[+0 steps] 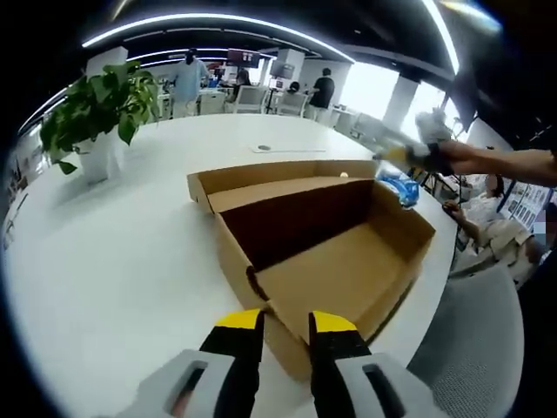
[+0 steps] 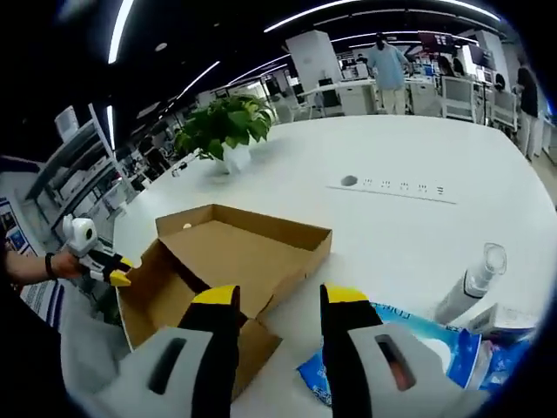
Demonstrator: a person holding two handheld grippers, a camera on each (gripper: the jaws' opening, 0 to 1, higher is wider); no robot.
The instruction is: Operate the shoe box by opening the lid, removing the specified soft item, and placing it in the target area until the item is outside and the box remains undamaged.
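The left gripper point(image 1: 285, 326) sits at the bottom of the left gripper view, jaws parted and holding nothing, its yellow tips just over the near edge of the open box point(image 1: 335, 261). The right gripper point(image 2: 272, 305) rises from the bottom of the right gripper view, likewise parted and empty, above the box's point(image 2: 231, 252) near corner.

The box lies open on the white table point(image 1: 113, 261) with its lid folded back; its floor looks bare. A blue soft pack point(image 2: 409, 344) lies on the table at the lower right of the right gripper view, outside the box, beside a spray bottle point(image 2: 470, 283). In the left gripper view a blue thing point(image 1: 399, 185) shows at the box's far right corner, likely the same pack.

A plant point(image 1: 96, 109) stands at upper left.

Risks: a low jaw could catch and crease the cardboard wall, and a sweep toward the pack could topple the bottle.
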